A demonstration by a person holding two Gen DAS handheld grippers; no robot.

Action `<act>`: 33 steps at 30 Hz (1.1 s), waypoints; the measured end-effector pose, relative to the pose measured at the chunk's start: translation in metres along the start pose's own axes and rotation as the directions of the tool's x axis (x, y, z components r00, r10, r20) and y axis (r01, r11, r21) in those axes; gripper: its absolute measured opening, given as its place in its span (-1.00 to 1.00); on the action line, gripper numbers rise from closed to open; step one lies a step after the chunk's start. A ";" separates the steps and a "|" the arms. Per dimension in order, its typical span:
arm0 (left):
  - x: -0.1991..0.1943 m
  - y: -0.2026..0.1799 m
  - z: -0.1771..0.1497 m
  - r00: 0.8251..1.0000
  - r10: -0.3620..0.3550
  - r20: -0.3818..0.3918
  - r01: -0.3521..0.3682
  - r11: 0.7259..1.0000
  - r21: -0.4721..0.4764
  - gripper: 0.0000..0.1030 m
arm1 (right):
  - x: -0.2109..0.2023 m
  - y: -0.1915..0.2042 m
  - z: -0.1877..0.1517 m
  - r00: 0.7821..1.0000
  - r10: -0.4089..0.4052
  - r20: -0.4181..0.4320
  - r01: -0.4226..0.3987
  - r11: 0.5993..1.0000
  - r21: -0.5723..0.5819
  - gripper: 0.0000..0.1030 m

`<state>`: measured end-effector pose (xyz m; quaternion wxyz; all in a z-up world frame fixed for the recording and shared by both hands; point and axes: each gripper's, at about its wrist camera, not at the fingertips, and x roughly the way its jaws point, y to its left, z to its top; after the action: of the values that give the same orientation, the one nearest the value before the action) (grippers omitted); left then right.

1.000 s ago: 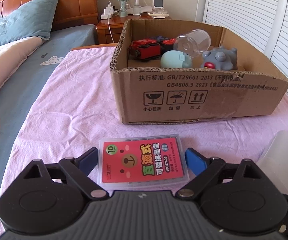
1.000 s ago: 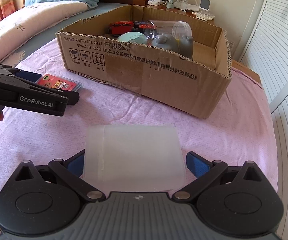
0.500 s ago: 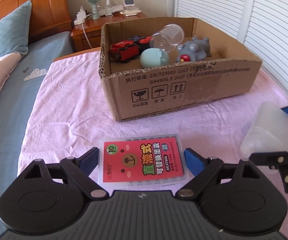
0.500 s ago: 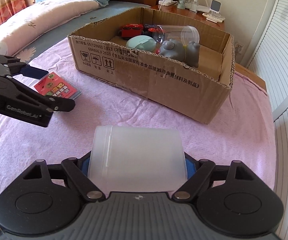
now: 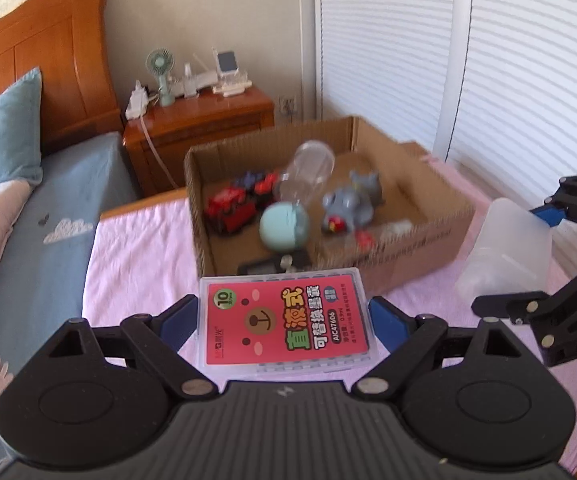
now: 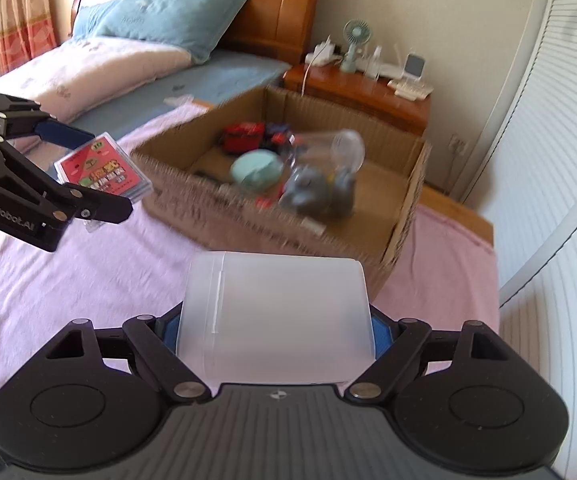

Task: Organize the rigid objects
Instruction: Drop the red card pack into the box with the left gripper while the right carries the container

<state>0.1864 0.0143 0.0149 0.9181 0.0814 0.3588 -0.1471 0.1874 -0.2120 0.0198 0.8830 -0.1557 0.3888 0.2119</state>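
My left gripper [image 5: 283, 308] is shut on a clear flat case with a red label [image 5: 288, 328], held off the pink blanket. From the right wrist view the same case [image 6: 100, 168] hangs in the left gripper [image 6: 104, 172] beside the cardboard box. My right gripper [image 6: 276, 322] is shut on a translucent white plastic box [image 6: 280, 280], also lifted; that box [image 5: 504, 240] shows at the right of the left wrist view. The open cardboard box [image 5: 408, 256] ahead holds a red toy train [image 5: 228, 208], a teal egg shape [image 5: 284, 226], a grey toy [image 5: 348, 204] and a clear cup [image 5: 308, 172].
A pink blanket [image 6: 68, 280] covers the bed surface under both grippers. A wooden nightstand [image 5: 208, 120] with a small fan stands behind the cardboard box. Pillows [image 6: 160, 20] and a headboard lie to the left, white louvred doors [image 5: 508, 60] to the right.
Both grippers have risen, lifting the case and the translucent box off the blanket. The right jaws closed onto the translucent box. The cardboard box now appears from higher up.
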 end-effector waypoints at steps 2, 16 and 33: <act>0.007 -0.001 0.013 1.000 -0.010 0.017 0.010 1.000 0.000 0.75 | -0.004 -0.005 0.009 1.000 -0.015 0.026 0.015 1.000 0.007 0.68; 0.070 0.007 0.026 0.999 0.035 -0.024 -0.037 0.995 -0.089 0.79 | 0.021 -0.033 0.041 0.999 -0.018 0.032 0.015 0.997 0.081 0.68; -0.013 0.014 -0.005 0.990 0.098 0.100 -0.079 0.980 -0.181 0.99 | 0.118 -0.073 0.118 1.000 0.012 -0.017 -0.010 0.991 0.134 0.68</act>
<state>0.1787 0.0310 0.0210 0.9455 0.0077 0.3160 -0.0778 0.3686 -0.1925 0.0157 0.8867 -0.0959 0.4108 0.1890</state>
